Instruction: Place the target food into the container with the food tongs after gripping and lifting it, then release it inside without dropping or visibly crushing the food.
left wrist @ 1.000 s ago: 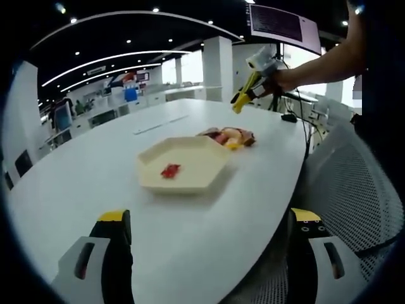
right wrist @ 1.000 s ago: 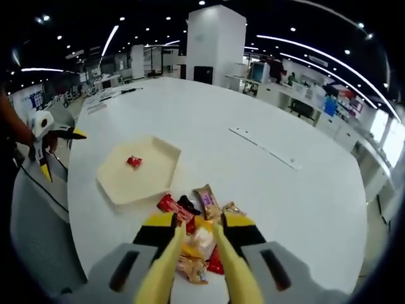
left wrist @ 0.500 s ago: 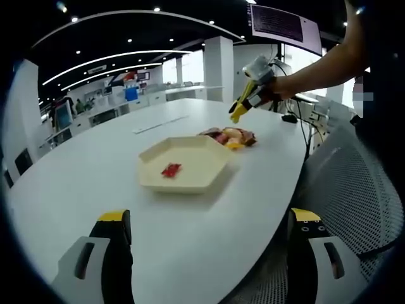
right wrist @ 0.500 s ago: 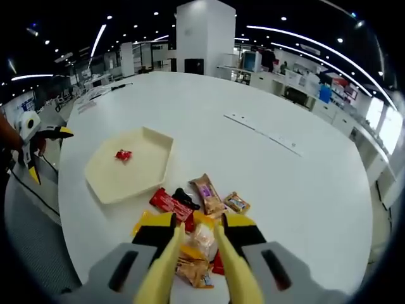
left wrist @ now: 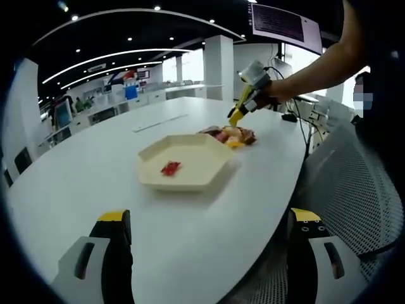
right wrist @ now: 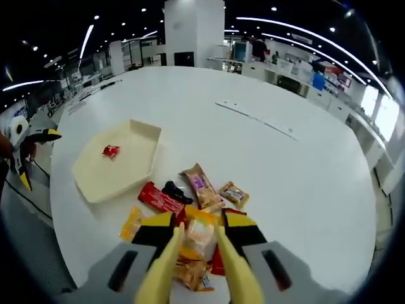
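While your left gripper (left wrist: 205, 253) waits low over the white table (left wrist: 82, 177) with its jaws spread wide and nothing between them, the left gripper view gives you the cream hexagonal tray (left wrist: 187, 162) ahead with one small red wrapped sweet (left wrist: 169, 168) already lying inside. Beyond the tray sits the snack pile (left wrist: 229, 135), and your right gripper (left wrist: 243, 107) hangs just above it with the yellow food tongs (left wrist: 238, 114) pointing down.

Turning to the right gripper view, the tongs (right wrist: 197, 266) are clamped in the right gripper's jaws, their two arms a little apart, tips over an orange packet (right wrist: 198, 233) in the pile (right wrist: 190, 209). Whether they touch it you cannot tell. The tray (right wrist: 117, 166) lies off to the left, near the pile.

As a judgement, one piece looks delivered; the next grip, lift, carry and gentle release all remain for you.
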{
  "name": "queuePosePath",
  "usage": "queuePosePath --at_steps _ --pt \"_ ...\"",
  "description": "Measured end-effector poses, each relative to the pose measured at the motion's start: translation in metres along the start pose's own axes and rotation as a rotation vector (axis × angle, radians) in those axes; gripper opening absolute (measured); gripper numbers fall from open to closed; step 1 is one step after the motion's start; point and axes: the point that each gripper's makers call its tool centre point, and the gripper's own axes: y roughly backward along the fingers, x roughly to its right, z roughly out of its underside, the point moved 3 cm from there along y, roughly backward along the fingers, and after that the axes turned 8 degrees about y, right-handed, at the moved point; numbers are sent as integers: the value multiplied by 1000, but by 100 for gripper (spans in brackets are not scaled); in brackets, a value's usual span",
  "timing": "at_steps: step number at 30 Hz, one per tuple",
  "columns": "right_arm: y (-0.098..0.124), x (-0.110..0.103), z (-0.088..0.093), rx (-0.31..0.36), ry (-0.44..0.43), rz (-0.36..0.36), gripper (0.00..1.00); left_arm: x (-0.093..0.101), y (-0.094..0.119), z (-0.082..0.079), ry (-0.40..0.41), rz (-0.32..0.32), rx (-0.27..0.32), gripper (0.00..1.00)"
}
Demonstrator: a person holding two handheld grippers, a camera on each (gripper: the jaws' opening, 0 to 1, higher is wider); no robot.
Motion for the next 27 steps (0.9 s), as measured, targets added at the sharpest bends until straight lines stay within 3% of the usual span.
queuePosePath --at_steps 13,27 --pt "-14 -2 15 -63 -48 -18 29 -2 0 2 3 -9 -7 100" --pt "-19 -3 12 -97 -13 -19 23 -3 0 2 3 -18 -13 100"
